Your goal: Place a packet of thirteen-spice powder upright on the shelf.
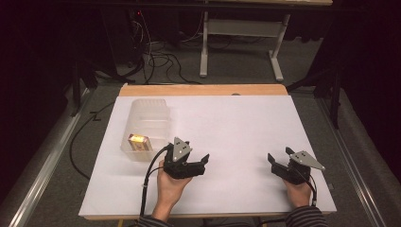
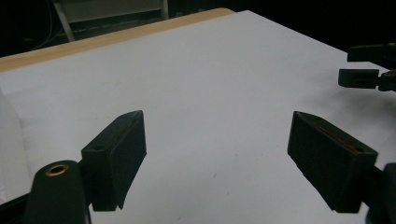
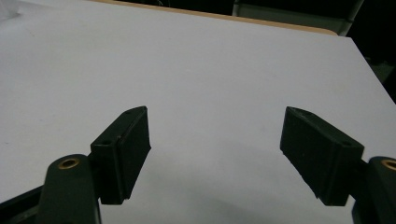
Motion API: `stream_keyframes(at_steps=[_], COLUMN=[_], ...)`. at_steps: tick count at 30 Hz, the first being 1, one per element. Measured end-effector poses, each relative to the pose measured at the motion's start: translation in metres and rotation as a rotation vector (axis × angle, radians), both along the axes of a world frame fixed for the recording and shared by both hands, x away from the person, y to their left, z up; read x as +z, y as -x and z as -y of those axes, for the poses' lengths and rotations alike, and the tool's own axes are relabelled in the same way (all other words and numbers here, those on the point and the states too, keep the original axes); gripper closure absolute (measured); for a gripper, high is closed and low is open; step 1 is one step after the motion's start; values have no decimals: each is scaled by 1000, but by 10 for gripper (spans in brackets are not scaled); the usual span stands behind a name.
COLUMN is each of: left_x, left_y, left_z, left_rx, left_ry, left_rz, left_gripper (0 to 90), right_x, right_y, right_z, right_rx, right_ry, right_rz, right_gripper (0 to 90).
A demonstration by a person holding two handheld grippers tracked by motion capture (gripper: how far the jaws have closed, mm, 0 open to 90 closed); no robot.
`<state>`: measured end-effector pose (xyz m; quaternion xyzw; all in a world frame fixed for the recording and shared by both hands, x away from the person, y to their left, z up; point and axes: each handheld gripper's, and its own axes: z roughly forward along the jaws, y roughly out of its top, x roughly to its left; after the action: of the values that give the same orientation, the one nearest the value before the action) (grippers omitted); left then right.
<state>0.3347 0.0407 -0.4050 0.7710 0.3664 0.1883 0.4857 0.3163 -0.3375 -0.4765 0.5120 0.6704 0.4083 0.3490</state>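
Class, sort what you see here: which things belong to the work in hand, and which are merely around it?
Part of the work: left gripper, right gripper, clear plastic bin, small box inside it.

Just around: white table, cables on the floor, frame behind.

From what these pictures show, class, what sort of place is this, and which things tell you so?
Probably a lab or recording workspace, not a home: a table covered with a plain white sheet, loose cables on the carpeted floor behind it, and a bare metal desk frame against a dark backdrop.

White-topped table [image 1: 227,127] with clear container [image 1: 146,125]
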Motion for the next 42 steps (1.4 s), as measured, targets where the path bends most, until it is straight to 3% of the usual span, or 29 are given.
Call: stream_keyframes(at_steps=[29,42], left_x=[-27,-40], left_y=[-14,-25], left_z=[22,33], left_rx=[-5,4], left_ry=[13,-3], left_rz=[-56,-76], left_gripper=[217,218], right_x=[0,0], right_y=[0,-1], right_z=[-1,0], right_rx=[-8,-9], right_ry=[4,5], right_rz=[-7,-7], right_gripper=[249,248])
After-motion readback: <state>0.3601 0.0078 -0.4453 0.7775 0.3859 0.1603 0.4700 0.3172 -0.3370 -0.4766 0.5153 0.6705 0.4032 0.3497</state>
